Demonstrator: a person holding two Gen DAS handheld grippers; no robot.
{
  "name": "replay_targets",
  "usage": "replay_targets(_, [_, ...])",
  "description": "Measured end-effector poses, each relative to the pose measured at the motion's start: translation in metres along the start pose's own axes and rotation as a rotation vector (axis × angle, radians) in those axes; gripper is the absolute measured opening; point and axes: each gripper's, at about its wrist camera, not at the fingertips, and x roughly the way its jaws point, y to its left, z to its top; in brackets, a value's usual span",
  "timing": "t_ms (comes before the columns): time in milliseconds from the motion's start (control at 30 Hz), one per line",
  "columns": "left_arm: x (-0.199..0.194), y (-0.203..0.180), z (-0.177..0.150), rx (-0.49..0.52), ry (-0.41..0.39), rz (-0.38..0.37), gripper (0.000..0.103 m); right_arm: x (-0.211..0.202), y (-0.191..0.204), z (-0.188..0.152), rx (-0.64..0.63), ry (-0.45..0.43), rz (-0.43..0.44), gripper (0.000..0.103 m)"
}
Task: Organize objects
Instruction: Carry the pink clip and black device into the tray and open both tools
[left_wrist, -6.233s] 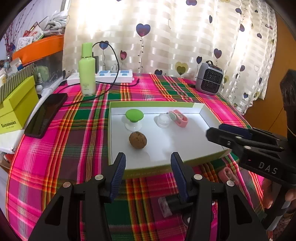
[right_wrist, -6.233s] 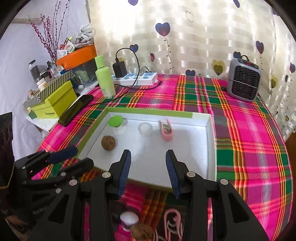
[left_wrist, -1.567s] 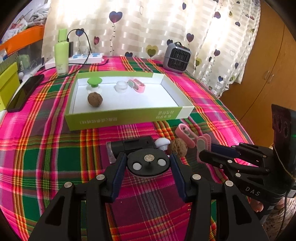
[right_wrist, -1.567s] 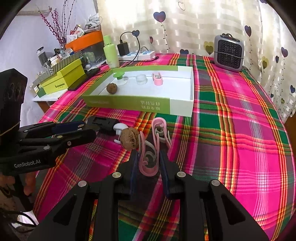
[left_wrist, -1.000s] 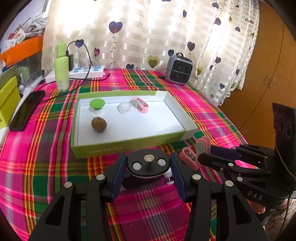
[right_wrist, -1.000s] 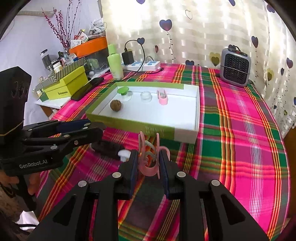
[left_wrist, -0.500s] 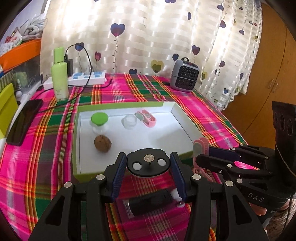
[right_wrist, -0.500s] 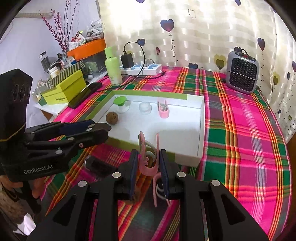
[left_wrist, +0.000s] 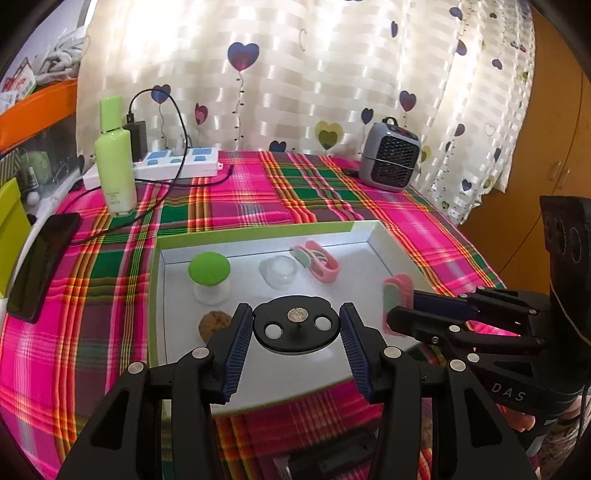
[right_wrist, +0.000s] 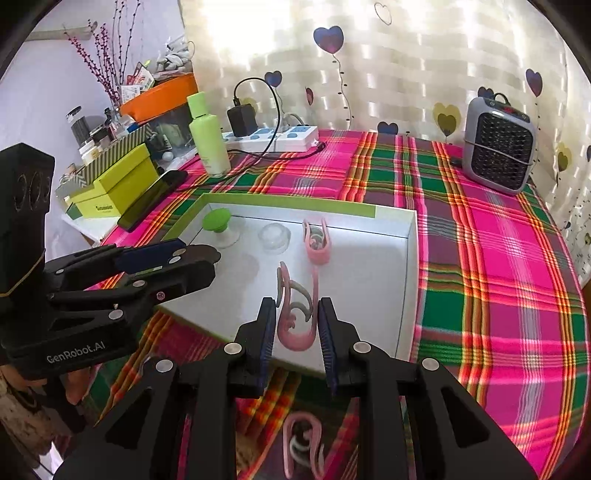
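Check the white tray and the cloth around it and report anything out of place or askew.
Inside the white tray nothing is tipped or spilled. One pink clip lies on the plaid cloth outside the tray's near edge, under the right gripper, apart from the pink clip in the tray.

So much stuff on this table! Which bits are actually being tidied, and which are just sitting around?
Part of the job:
- white tray
- black disc, held in left claw
- pink clip, held in right claw
- green-capped jar, walnut, clear pot, second pink clip, all in the tray

Just lying about:
- green bottle
- power strip
- phone
- grey heater
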Motion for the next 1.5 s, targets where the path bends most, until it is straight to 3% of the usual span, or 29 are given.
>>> replay_targets(867, [0.039, 0.026, 0.010, -0.028, 0.043, 0.032, 0.047, 0.059, 0.001, 0.028, -0.034, 0.084, 0.001, 0.024])
replay_targets(1500, [0.050, 0.029, 0.012, -0.016, 0.049, 0.068, 0.047, 0.071, 0.002, 0.028, -0.042, 0.095, 0.001, 0.024])
